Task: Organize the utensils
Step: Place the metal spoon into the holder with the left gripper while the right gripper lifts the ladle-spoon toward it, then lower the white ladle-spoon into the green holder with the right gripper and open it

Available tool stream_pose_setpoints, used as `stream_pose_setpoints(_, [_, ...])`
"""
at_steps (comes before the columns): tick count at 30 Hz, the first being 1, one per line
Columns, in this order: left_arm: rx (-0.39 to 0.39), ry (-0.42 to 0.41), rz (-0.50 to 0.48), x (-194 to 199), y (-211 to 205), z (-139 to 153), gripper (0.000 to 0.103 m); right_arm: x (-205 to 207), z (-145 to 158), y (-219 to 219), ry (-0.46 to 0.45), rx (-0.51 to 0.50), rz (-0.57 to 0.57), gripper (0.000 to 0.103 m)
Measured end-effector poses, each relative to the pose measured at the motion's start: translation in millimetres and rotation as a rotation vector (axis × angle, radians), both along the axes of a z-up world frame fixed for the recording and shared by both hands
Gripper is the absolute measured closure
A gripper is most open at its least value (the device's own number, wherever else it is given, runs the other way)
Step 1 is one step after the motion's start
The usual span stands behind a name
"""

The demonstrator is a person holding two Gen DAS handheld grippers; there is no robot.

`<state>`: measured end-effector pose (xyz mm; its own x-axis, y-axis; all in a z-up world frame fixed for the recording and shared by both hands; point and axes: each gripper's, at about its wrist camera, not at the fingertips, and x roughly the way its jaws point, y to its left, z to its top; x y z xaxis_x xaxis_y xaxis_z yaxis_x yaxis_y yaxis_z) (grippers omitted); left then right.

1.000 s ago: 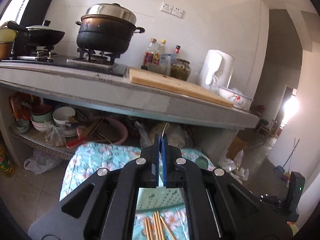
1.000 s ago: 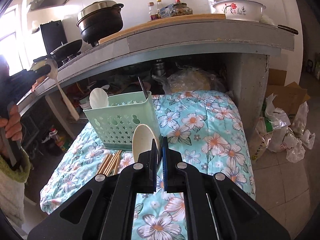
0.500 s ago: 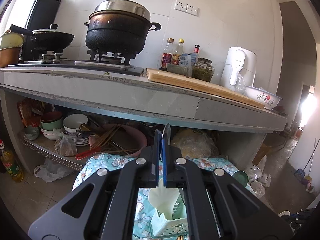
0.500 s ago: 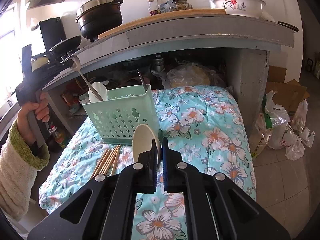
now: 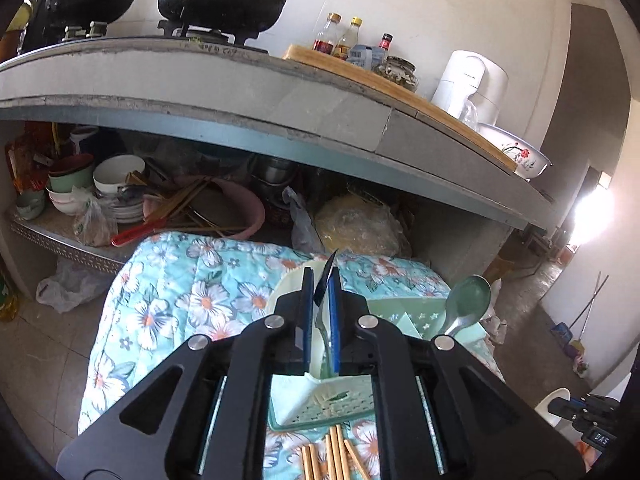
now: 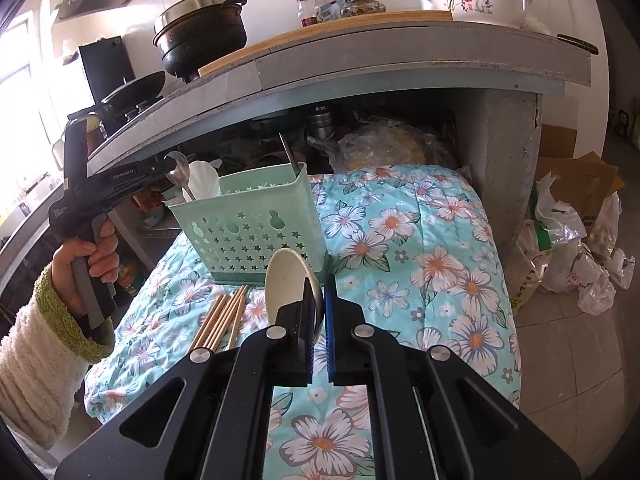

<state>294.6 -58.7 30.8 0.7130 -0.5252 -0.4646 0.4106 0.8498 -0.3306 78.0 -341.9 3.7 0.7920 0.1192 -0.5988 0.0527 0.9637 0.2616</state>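
hovering over the mint utensil basket (image 6: 256, 220), the left gripper (image 5: 322, 300) has a metal spoon (image 5: 324, 320) between its blue pads; its jaws have just been opening slightly, and whether they press on the handle cannot be told. the spoon's bowl hangs at the basket's left rim in the right wrist view. the right gripper (image 6: 318, 304) is closed on a cream spoon (image 6: 290, 280), jaws clamping its edge. wooden chopsticks (image 6: 224, 320) lie on the floral cloth (image 6: 420, 260) beside the basket, which already holds a green spoon (image 5: 466, 300)
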Motion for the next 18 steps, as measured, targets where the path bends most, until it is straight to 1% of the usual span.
stream_pose_setpoints(4, [-0.015, 0.041, -0.032, -4, 0, -9, 0.094, -1, 0, 0, 0.000, 0.001, -0.001, 0.098])
stream_pose_setpoints(7, [-0.027, 0.034, -0.038, -11, 3, -11, 0.084, -1, 0, 0, 0.000, -0.001, -0.001, 0.098])
stream_pose_setpoints(9, [-0.036, 0.026, -0.042, -17, 5, -9, 0.075, -2, 1, 0, -0.002, -0.001, -0.001, 0.098])
stream_pose_setpoints(10, [-0.040, 0.019, -0.044, -19, 6, -8, 0.074, -2, 1, 1, -0.005, -0.002, -0.001, 0.098])
stream_pose_setpoints(12, [-0.043, 0.004, -0.044, -26, 8, -4, 0.067, -2, 5, 1, -0.012, -0.007, -0.002, 0.098])
stream_pose_setpoints(15, [-0.046, -0.026, -0.047, -39, 12, 3, 0.062, 1, 19, 0, -0.048, -0.031, -0.005, 0.098])
stream_pose_setpoints(18, [-0.042, -0.053, -0.054, -56, 16, 8, 0.058, 6, 43, -3, -0.117, -0.057, -0.006, 0.098])
